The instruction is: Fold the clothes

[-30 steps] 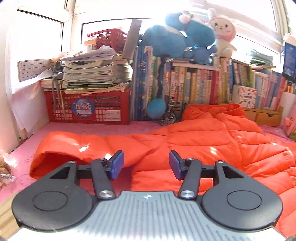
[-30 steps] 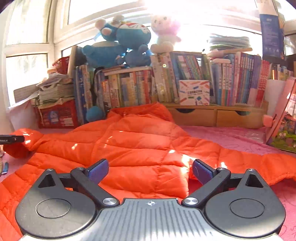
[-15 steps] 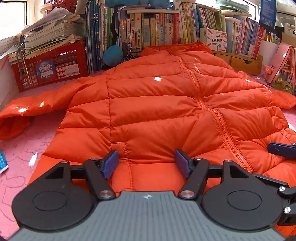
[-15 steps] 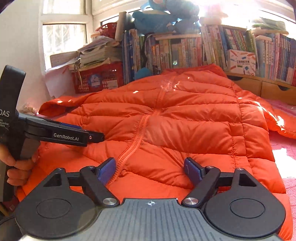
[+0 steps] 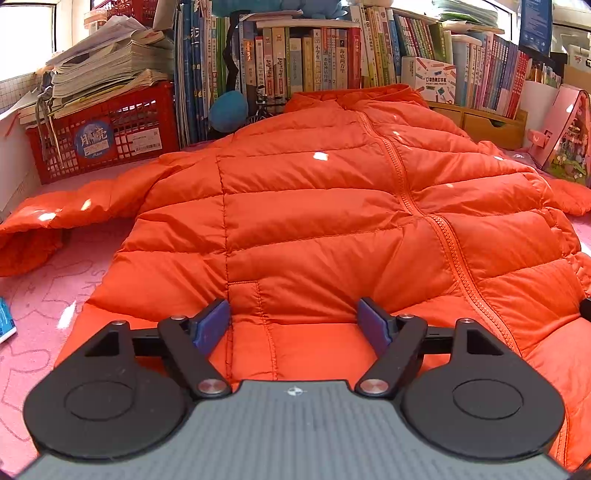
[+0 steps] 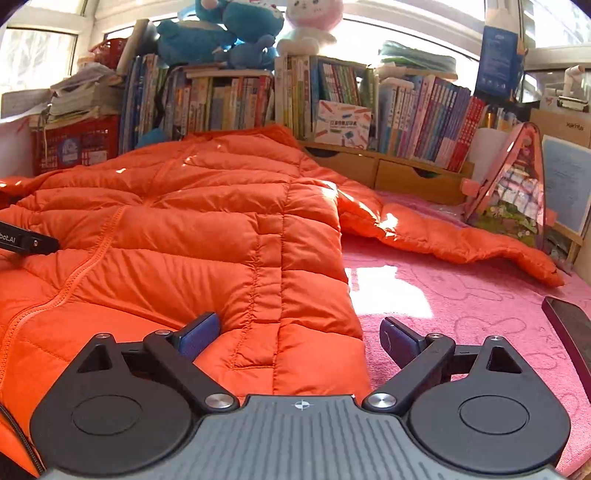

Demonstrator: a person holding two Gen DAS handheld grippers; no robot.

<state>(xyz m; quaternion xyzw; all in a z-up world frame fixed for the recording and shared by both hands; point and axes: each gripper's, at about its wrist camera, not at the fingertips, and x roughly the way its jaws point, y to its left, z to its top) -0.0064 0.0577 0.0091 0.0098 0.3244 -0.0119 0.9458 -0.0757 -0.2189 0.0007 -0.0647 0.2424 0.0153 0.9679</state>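
Both my grippers have dropped from looking over the shelves to the near hem of the orange puffer jacket [image 5: 314, 221], which lies zipped and flat on the pink mat [image 6: 461, 306], so I judge I'm lining up the first fold. Left gripper [image 5: 293, 321] jaws just opened, spread over the hem, not pinching; right gripper [image 6: 299, 332] reopened wide, straddling the hem corner. Red crate [image 5: 110, 136] holds stacked papers.

Red crate [image 5: 110, 136], book row [image 5: 314, 55], plush toys [image 6: 236, 33], pink mat [image 6: 461, 306].
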